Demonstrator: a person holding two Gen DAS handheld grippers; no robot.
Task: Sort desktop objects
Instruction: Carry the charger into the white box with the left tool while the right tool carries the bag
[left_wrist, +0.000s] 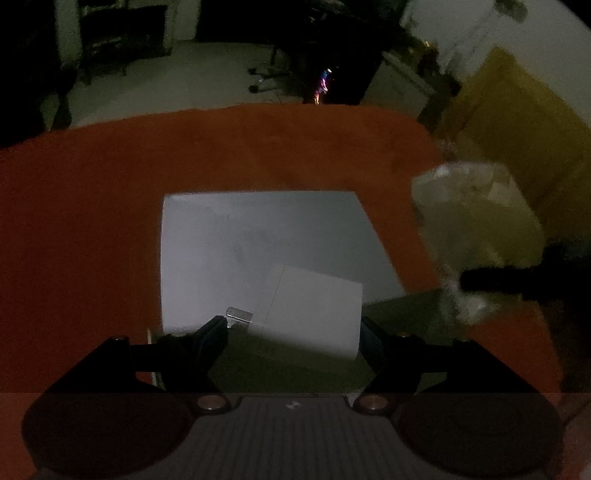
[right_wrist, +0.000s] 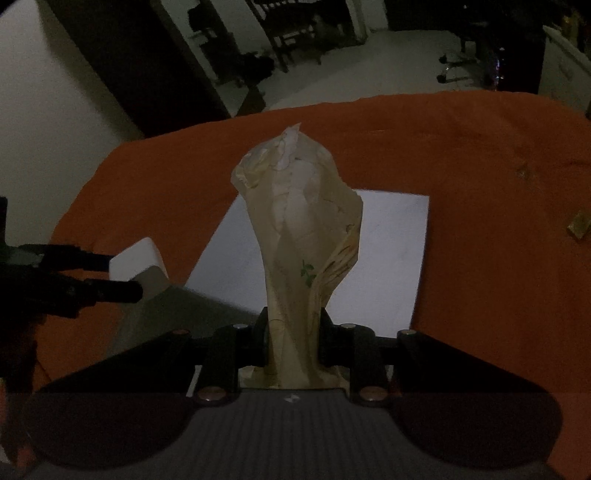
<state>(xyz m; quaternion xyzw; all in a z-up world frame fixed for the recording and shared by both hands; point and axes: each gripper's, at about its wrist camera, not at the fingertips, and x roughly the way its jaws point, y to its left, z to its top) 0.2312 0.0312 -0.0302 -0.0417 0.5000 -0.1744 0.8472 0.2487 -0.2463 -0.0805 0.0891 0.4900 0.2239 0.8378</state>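
The left gripper (left_wrist: 293, 328) pinches a white box-shaped object (left_wrist: 314, 310) between its two fingers, which stand fairly wide on either side of it; a small silvery prong-like piece (left_wrist: 239, 315) juts from the box just beside the left finger, though the dim light keeps it from being named more closely. Ahead of and below these fingers a white sheet (left_wrist: 258, 229) lies flat on the orange cloth (left_wrist: 110, 203) that covers the table. The right gripper (right_wrist: 293, 336) is pressed nearly together on the lower end of a crumpled translucent plastic bag (right_wrist: 299, 206) with a small green leaf print, and the bag stands out forward from the fingers, above the same sheet. To the left of the right gripper, the left one appears with the white box at its fingertips. Far to the right of the right gripper, a small gold-coloured item (right_wrist: 578, 224) rests on the cloth.
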